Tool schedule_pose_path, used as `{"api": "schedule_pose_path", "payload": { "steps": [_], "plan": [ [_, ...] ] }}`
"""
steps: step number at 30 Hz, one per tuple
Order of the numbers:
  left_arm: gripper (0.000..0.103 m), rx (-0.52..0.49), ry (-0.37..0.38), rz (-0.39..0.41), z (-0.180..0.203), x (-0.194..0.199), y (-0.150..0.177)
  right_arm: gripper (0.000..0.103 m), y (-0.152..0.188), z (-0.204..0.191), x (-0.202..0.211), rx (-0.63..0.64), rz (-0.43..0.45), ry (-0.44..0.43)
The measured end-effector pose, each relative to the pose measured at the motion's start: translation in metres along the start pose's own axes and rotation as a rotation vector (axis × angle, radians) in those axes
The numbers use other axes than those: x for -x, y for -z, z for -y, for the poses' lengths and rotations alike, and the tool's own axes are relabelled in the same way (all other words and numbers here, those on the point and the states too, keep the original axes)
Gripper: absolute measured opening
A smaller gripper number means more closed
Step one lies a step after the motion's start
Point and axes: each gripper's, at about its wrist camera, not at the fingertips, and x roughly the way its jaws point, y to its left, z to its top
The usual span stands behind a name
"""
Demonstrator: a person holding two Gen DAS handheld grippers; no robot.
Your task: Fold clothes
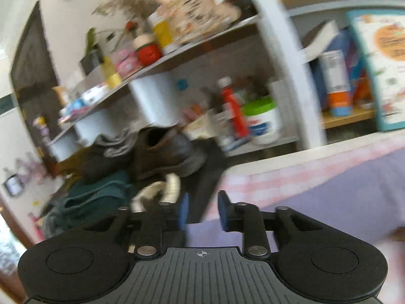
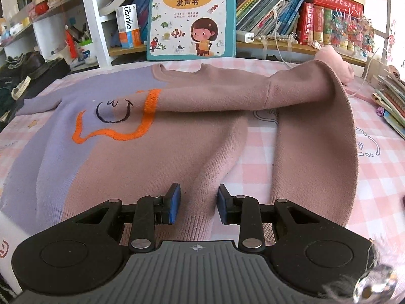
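A knitted sweater (image 2: 177, 139), half purple and half dusty pink with an orange outline, lies flat on the pink checked tablecloth (image 2: 379, 164). Its pink sleeve (image 2: 215, 98) is folded across the chest, and the purple sleeve (image 2: 38, 106) sticks out to the left. My right gripper (image 2: 198, 205) is at the near hem, shut on a raised ridge of pink fabric between its blue pads. In the blurred left wrist view, my left gripper (image 1: 203, 211) is open with nothing between its fingers. It hangs over the table's left edge, with the sweater's purple side (image 1: 329, 195) to its right.
Beyond the table's left edge lies a pile of dark clothes with a brown shoe (image 1: 162, 152). Shelves with jars and bottles (image 1: 260, 121) stand behind. A children's book (image 2: 192, 15) leans at the table's back. Stacked books (image 2: 392, 101) and a white cable (image 2: 283, 58) are at right.
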Motion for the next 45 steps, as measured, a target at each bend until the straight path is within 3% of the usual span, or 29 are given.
{"api": "schedule_pose_path", "payload": {
  "steps": [3,6,9,13,17,18,21,24,28,34,36,37,38,39,43,45],
  "plan": [
    [0.031,0.035,0.233,0.018,0.025,0.028,0.002,0.029,-0.002,-0.001,-0.001,0.001,-0.003,0.004],
    [0.031,0.042,0.434,0.021,0.056,0.049,0.010,0.017,-0.002,-0.001,-0.002,-0.016,0.006,0.015],
    [0.032,0.000,0.493,0.035,0.085,0.062,0.017,0.012,-0.002,0.001,0.000,-0.043,0.035,0.069],
    [0.043,-0.044,0.555,0.002,0.101,0.065,0.022,0.012,-0.004,-0.003,0.011,-0.006,0.059,0.130],
    [0.051,-0.063,0.597,-0.012,0.103,0.065,0.028,0.013,-0.009,-0.007,0.034,-0.048,0.007,-0.180],
    [0.051,-0.063,0.603,-0.020,0.103,0.064,0.028,0.014,-0.010,-0.007,0.036,-0.037,0.005,-0.175],
    [0.051,-0.049,0.614,-0.035,0.101,0.063,0.029,0.031,-0.014,0.008,0.043,-0.027,0.043,-0.058],
    [0.052,-0.048,0.618,-0.037,0.099,0.063,0.031,0.033,-0.018,0.035,0.052,-0.055,0.094,0.118],
    [0.053,-0.033,0.622,-0.053,0.096,0.060,0.035,0.033,-0.015,0.074,0.044,-0.091,0.051,0.334],
    [0.053,0.001,0.606,-0.086,0.092,0.053,0.038,0.041,-0.005,0.104,0.017,-0.155,-0.027,0.354],
    [0.053,0.000,0.608,-0.092,0.091,0.052,0.037,0.034,-0.004,0.107,0.015,-0.157,-0.023,0.341],
    [0.053,0.000,0.609,-0.096,0.090,0.052,0.037,0.010,-0.008,0.108,0.014,-0.161,-0.021,0.319],
    [0.053,-0.001,0.607,-0.098,0.090,0.051,0.036,0.004,-0.011,0.110,0.013,-0.164,-0.017,0.302],
    [0.053,-0.002,0.603,-0.097,0.090,0.052,0.035,0.004,-0.015,0.112,0.015,-0.154,-0.003,0.309],
    [0.053,0.005,0.587,-0.088,0.089,0.054,0.031,0.004,-0.049,0.114,0.018,0.041,0.114,0.511],
    [0.053,0.008,0.583,-0.085,0.090,0.057,0.031,0.004,-0.069,0.120,0.016,0.105,0.155,0.569]
  ]
}}
